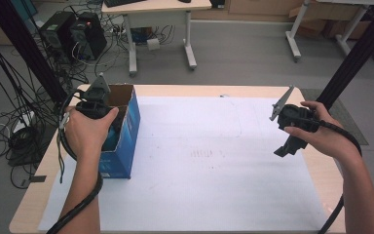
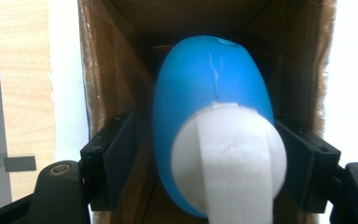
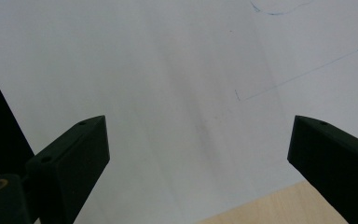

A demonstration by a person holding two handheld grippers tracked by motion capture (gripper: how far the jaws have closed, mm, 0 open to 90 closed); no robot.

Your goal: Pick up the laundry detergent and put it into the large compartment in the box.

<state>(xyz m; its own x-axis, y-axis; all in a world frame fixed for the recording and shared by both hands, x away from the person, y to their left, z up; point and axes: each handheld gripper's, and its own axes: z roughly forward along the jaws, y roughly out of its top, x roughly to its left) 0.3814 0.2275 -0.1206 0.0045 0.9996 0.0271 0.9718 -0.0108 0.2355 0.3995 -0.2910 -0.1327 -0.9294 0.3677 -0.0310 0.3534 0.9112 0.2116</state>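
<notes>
High view: wooden table (image 1: 214, 90) covered across most of its top by a white paper sheet (image 1: 199, 161). An open blue cardboard box (image 1: 129, 126) stands at the table's left edge, towards the far left corner, its brown inner walls showing at the mouth.

Left gripper (image 1: 108, 127): held from above by the left hand (image 1: 88, 131), jaws pointed down into the mouth of the box; grey three-cornered plate on top, black cable trailing back along the forearm towards the near edge.

Left gripper view: left gripper (image 2: 205, 154) looks straight down the brown interior of the box (image 2: 107, 84). A blue bottle (image 2: 209, 88) with a white cap (image 2: 228, 158) lies inside, cap end nearest the camera, body running away towards the bottom of the box. It sits between the jaws. A clear gap shows between the left jaw and the bottle; the right jaw stands just beside the cap, contact not certain. State: released, bottle between the jaws but not clamped.

Right gripper (image 1: 286, 148): held by the right hand (image 1: 321, 134) above the table's right edge, well apart from the box, jaws angled down towards the sheet.

Right gripper view: right gripper (image 3: 198, 154) over the white sheet (image 3: 168, 70), near a strip of bare wood at the table edge (image 3: 270, 205); faint pen lines on the sheet. State: jaws spread wide, nothing between them.
</notes>
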